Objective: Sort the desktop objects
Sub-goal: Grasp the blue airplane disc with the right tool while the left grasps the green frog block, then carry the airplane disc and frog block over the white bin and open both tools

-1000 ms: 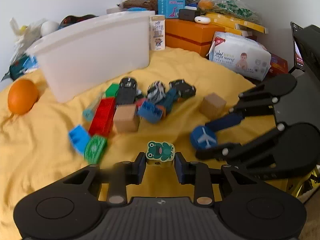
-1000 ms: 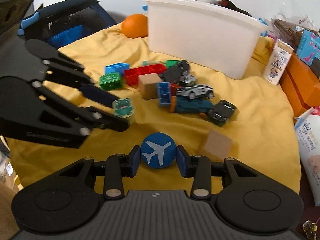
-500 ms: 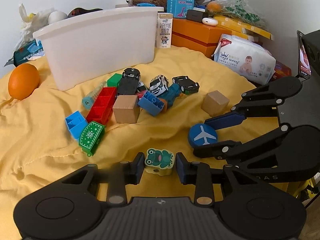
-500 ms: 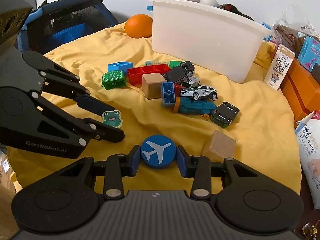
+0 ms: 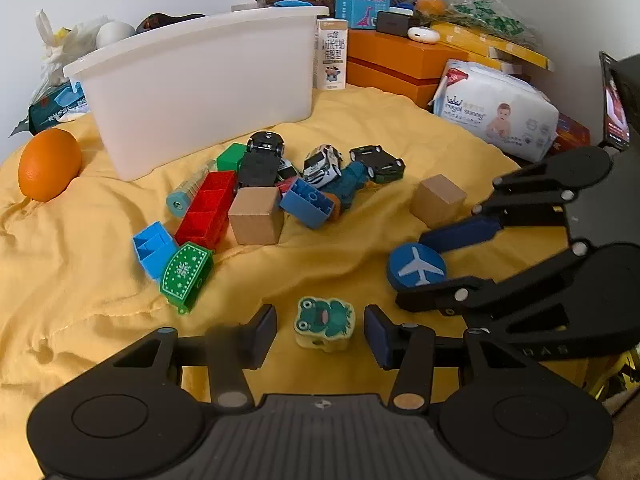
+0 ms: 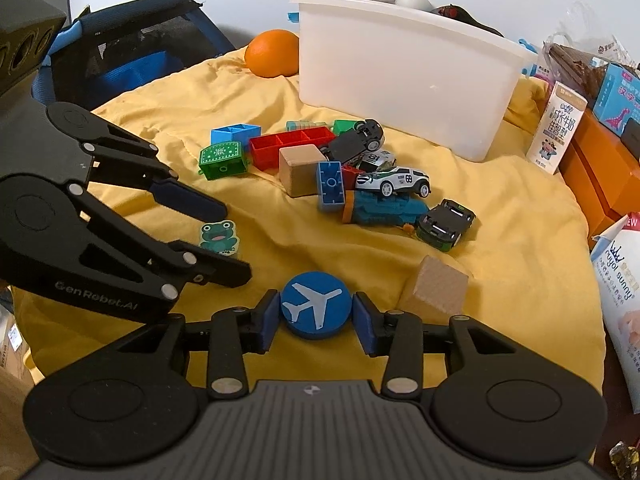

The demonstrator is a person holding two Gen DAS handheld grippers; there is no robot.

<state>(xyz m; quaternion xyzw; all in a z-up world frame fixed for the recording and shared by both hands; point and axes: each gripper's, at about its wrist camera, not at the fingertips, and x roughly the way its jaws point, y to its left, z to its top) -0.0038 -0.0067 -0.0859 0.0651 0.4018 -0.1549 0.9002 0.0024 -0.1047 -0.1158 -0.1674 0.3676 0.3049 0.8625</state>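
We work over a rumpled yellow cloth (image 5: 80, 300). At its near edge our left gripper (image 5: 320, 326) is spreading, the green frog block (image 5: 324, 322) lying free between its pads. Our right gripper (image 6: 316, 316) is opening slightly around the blue airplane disc (image 6: 316, 310); whether its pads still touch, we cannot tell. Mid-cloth lie toy cars (image 6: 394, 180), bricks and wooden cubes (image 5: 256, 216). At the far edge stands a white bin (image 5: 200, 92) beside an orange (image 5: 48, 164), with cluttered boxes against the pale wall.
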